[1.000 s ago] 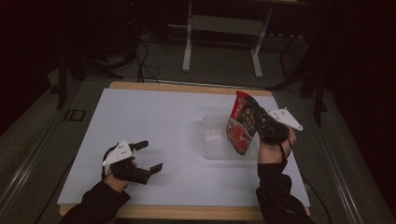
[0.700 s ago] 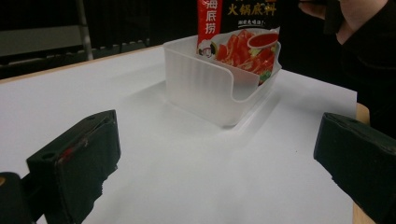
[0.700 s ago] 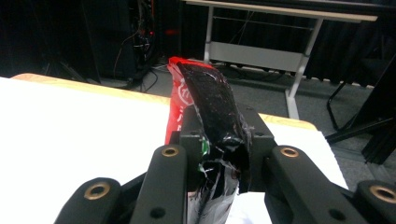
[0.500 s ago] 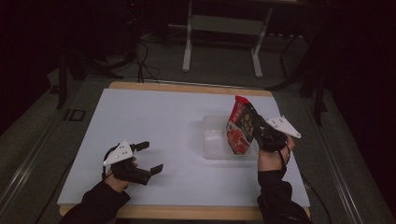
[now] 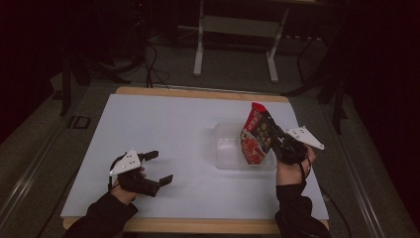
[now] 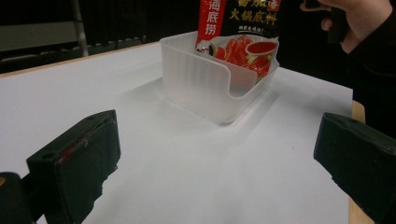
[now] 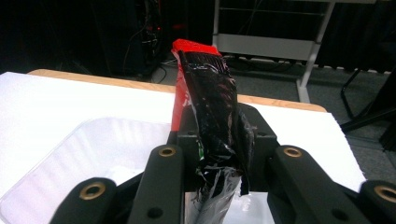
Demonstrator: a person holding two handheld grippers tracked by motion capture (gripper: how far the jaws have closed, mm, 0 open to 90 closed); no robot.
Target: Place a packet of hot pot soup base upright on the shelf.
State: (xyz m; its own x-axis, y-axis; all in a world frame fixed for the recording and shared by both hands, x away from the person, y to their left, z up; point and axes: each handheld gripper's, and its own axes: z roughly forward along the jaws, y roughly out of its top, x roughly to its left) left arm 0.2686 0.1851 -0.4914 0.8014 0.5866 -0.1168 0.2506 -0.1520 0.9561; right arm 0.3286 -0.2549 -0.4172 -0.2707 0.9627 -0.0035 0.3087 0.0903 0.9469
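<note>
A red and black sauce packet stands upright with its lower end inside a clear plastic bin on the right half of the white table. My right gripper is shut on the packet's side edge, and in the right gripper view the packet rises between the jaws, above the bin. My left gripper rests open near the front left of the table, with nothing between its fingers. In the left gripper view the bin and the packet stand ahead, between the spread pads.
The white table top has a wooden edge at front and back. Behind the table stands a grey metal frame on a dark floor with cables. A person's hand holds the right gripper beside the bin.
The right gripper has lowered the packet and shifted it slightly toward the front, so its lower end sits deeper in the bin. The left gripper has stayed put.
</note>
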